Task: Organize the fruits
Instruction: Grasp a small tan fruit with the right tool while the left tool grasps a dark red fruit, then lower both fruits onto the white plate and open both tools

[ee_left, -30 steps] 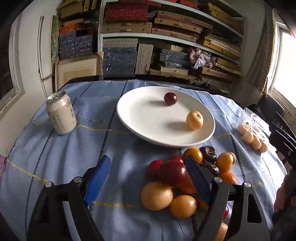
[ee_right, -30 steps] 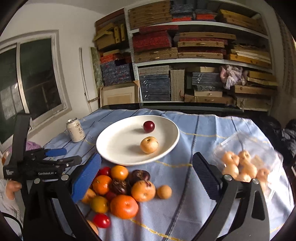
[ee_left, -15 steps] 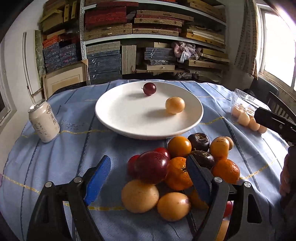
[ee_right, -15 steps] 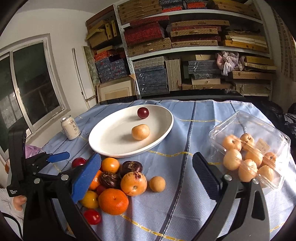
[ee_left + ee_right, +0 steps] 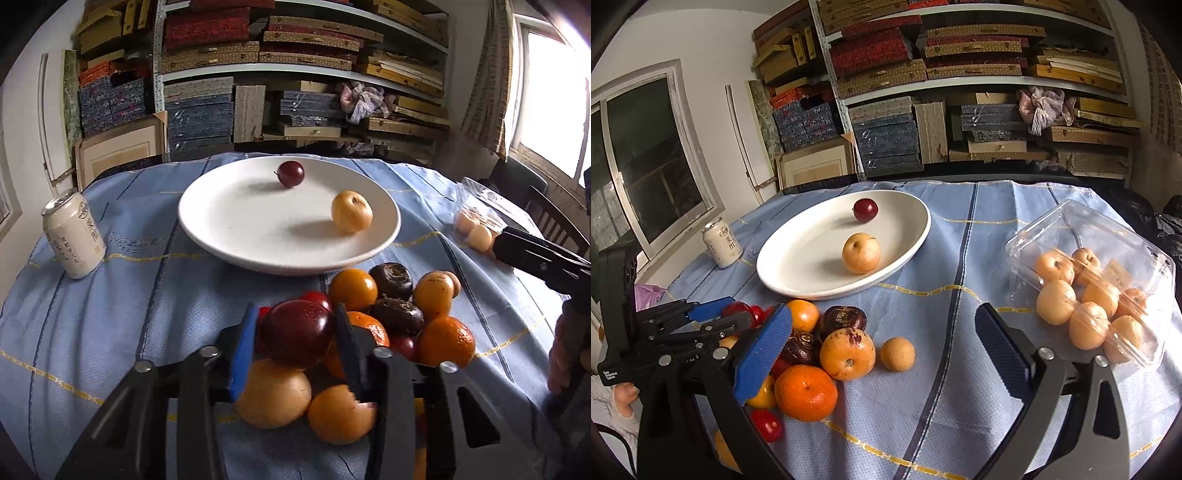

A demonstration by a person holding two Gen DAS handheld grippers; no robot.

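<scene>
Left hand-held gripper (image 5: pixel 295 332) just closed, clamping dark red plum (image 5: pixel 297 332), right hand-held gripper (image 5: pixel 882 332) apart

Drink can (image 5: pixel 75 235) upright on blue cloth (image 5: pixel 110 314); shelves (image 5: pixel 979 74) w/ boxes behind.

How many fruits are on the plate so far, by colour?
dark red fruit: 1
yellow fruit: 1
Total on the plate: 2
</scene>
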